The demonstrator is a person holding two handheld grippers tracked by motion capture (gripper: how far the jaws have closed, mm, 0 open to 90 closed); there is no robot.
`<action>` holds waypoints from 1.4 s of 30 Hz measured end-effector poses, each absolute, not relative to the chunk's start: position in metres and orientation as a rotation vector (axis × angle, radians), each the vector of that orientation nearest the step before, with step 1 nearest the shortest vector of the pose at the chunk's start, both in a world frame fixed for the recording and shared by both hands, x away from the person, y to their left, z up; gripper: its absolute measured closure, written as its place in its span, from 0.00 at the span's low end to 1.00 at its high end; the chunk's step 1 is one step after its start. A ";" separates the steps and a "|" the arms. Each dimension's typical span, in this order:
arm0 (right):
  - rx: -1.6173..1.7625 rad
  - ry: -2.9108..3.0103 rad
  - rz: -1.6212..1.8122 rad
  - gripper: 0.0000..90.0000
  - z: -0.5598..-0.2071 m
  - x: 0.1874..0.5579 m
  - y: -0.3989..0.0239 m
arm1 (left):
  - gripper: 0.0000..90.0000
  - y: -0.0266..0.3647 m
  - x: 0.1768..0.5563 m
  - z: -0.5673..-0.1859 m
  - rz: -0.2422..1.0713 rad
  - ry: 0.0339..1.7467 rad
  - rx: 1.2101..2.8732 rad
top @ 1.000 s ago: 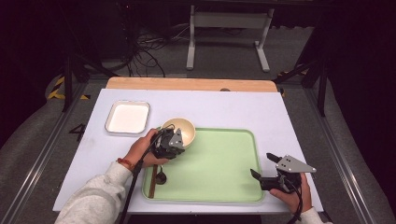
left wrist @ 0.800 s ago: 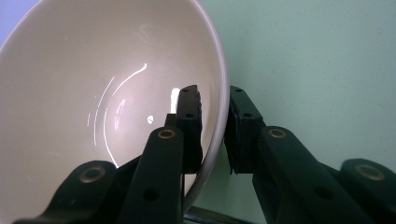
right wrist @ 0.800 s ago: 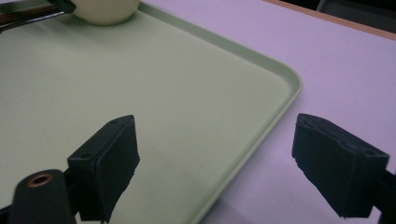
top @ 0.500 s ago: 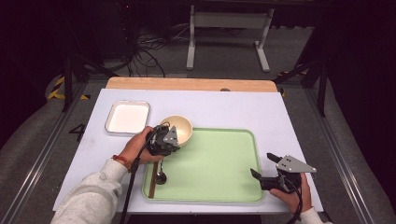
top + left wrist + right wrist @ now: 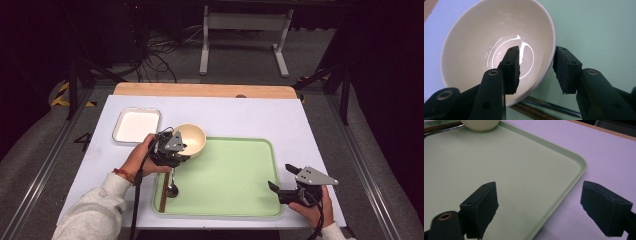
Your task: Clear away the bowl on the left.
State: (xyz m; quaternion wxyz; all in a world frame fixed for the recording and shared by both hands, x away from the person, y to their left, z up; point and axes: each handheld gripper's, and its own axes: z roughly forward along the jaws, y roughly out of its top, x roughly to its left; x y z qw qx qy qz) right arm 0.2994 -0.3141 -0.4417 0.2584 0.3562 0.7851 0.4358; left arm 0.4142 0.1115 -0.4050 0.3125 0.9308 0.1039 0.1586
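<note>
The cream bowl point(image 5: 189, 139) sits on the near-left corner of the green tray point(image 5: 235, 175), partly over the tray's rim, which lies on the pale surface point(image 5: 260, 117). The left tool point(image 5: 172, 151) straddles the bowl's near rim: in the left gripper view one pad point(image 5: 510, 66) stands inside the bowl point(image 5: 486, 42) and the other outside it, and a gap shows between the outer pad and the wall. Its jaws have just been opening, so the rim is between them but released, not clenched.

The bowl looks like glazed ceramic or hard plastic: stiff, smooth and likely slippery, fairly light, and prone to chip or tip if it is let go at a slant. The rim is the only sensible hold, one pad inside and one outside, pressed square to the wall so it does not slide out.

The bowl holds nothing; only a bright ring of reflected light marks its bottom. On the tray, just toward the person from the bowl, lie a spoon point(image 5: 171, 186) and a dark brown stick point(image 5: 163, 192) along the left edge, perhaps chopsticks. A white rectangular dish point(image 5: 136, 125) stands on the surface left of the bowl, and it too holds nothing.

The right tool point(image 5: 282, 184) rests at the tray's near-right corner, its jaws spread wide over the tray edge point(image 5: 564, 157), grasping nothing.
</note>
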 end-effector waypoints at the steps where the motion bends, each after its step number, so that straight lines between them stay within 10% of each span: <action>1: 0.967 2.132 1.179 0.16 -0.442 0.299 -0.314 | 0.61 0.116 0.412 -0.401 0.417 0.287 2.426; 21: 0.960 2.133 1.173 0.16 -0.442 0.299 -0.314 | 0.30 0.185 0.401 -0.382 0.476 0.589 2.216; 42: 0.959 2.140 1.164 0.16 -0.442 0.299 -0.312 | 0.29 0.264 0.420 -0.399 0.515 0.906 2.156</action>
